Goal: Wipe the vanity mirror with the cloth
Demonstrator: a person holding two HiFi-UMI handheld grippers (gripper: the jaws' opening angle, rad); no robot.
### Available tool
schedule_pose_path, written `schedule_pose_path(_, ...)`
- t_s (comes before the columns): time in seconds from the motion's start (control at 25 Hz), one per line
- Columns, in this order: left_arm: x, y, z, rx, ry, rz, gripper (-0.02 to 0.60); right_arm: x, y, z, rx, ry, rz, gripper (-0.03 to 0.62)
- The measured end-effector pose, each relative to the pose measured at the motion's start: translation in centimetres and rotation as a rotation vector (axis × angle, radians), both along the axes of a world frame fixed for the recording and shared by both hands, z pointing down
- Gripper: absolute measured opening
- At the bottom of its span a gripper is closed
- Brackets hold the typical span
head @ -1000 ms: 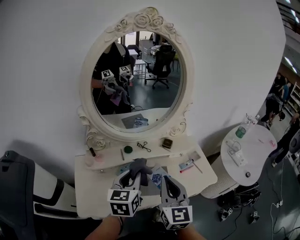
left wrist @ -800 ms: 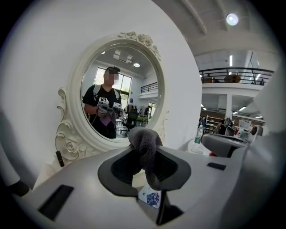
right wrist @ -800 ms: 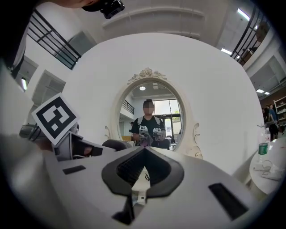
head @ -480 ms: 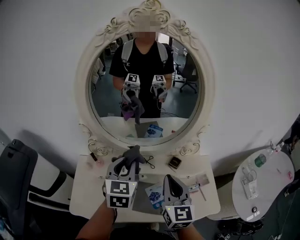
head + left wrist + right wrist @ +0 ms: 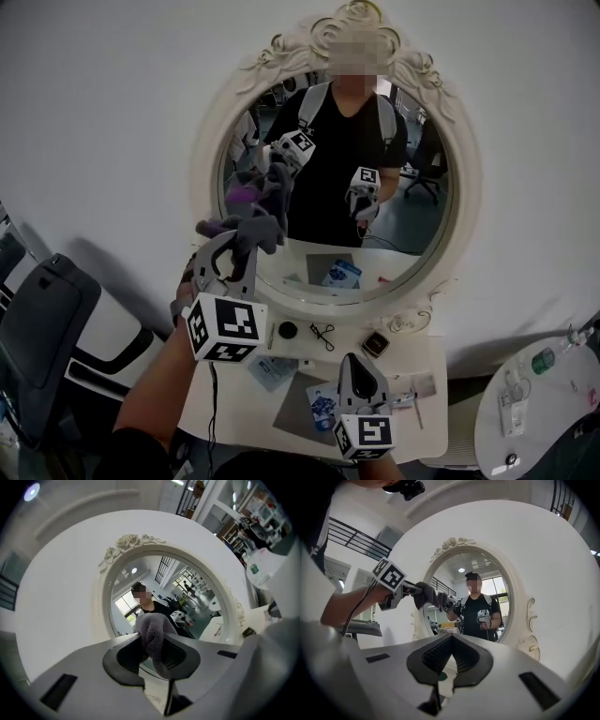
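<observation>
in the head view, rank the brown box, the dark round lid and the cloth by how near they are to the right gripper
1. Brown box, on the shelf just ahead of the right gripper.
2. Dark round lid, further left on the shelf.
3. Cloth, up at the mirror in the left gripper.

Mirror [image 5: 412,225] behind the counter [image 5: 427,356], cloth [image 5: 255,228] at its left
The left tongs [image 5: 232,251] pinch the cloth before the mirror's lower left; the right tongs [image 5: 362,364] hang lower, over the counter.

Grey hand-held grippers [image 5: 234,242], black-and-white marker cubes [image 5: 225,328]
</observation>
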State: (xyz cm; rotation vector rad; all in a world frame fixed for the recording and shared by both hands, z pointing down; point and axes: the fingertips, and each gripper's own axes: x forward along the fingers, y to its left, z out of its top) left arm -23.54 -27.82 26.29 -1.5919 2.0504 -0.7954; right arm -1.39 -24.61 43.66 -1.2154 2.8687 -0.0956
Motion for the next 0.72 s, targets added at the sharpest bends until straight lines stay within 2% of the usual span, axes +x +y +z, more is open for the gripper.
schedule_pose_path(0.24, 0.1, -1.4, -9.4, 0.108, -0.231, 0.023, 0.087, 0.2, -1.0, -0.9, 0.009, -0.027, 0.018, 0.011)
schedule_pose_path(0.4, 0.0, -3.3, -13.5, 0.148, -0.378, -0.021, 0.087, 0.6, -1.4, -1.2, 0.014, -0.027, 0.033, 0.011)
schedule_pose_path(0.72, -0.4, -6.4, -15.3, 0.168, -0.460, -0.041, 0.086, 1.5, -2.2, -0.7, 0.001, -0.032, 0.060, 0.011)
